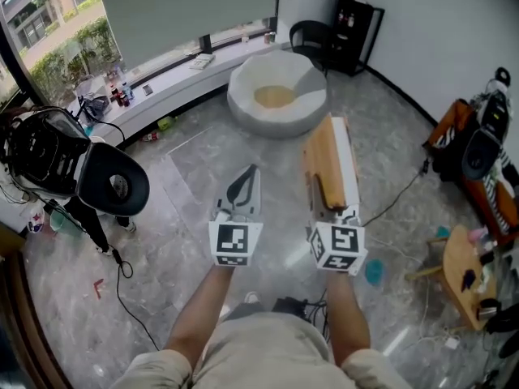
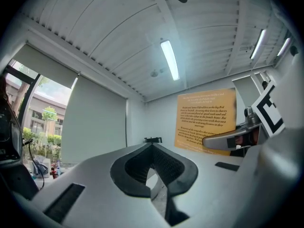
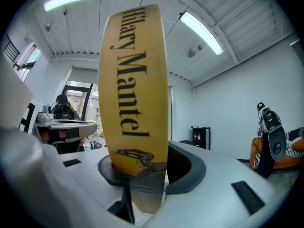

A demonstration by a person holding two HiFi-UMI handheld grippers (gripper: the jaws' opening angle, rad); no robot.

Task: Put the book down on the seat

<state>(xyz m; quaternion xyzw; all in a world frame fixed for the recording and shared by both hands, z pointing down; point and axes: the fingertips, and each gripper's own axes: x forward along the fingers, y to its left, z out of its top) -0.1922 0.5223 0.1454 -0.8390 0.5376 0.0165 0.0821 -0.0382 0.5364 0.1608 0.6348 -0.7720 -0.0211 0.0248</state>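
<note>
My right gripper [image 1: 330, 194] is shut on a yellow book [image 1: 328, 162] with white page edges and holds it in the air above the floor. In the right gripper view the book's spine [image 3: 134, 94] stands upright between the jaws and hides most of what lies ahead. The seat, a white beanbag [image 1: 276, 96] with a yellowish hollow, lies on the floor beyond both grippers. My left gripper [image 1: 246, 181] hangs beside the book, shut with nothing in it. The left gripper view shows its black pads [image 2: 164, 163] meeting at the tip, and the book's back cover [image 2: 205, 120] to the right.
A black office chair [image 1: 112, 183] stands at the left beside dark gear. A second black chair [image 1: 311, 36] and a dark shelf [image 1: 354, 31] stand behind the beanbag. Orange bags [image 1: 478, 156] and a small wooden table [image 1: 462, 275] crowd the right. Cables run over the floor.
</note>
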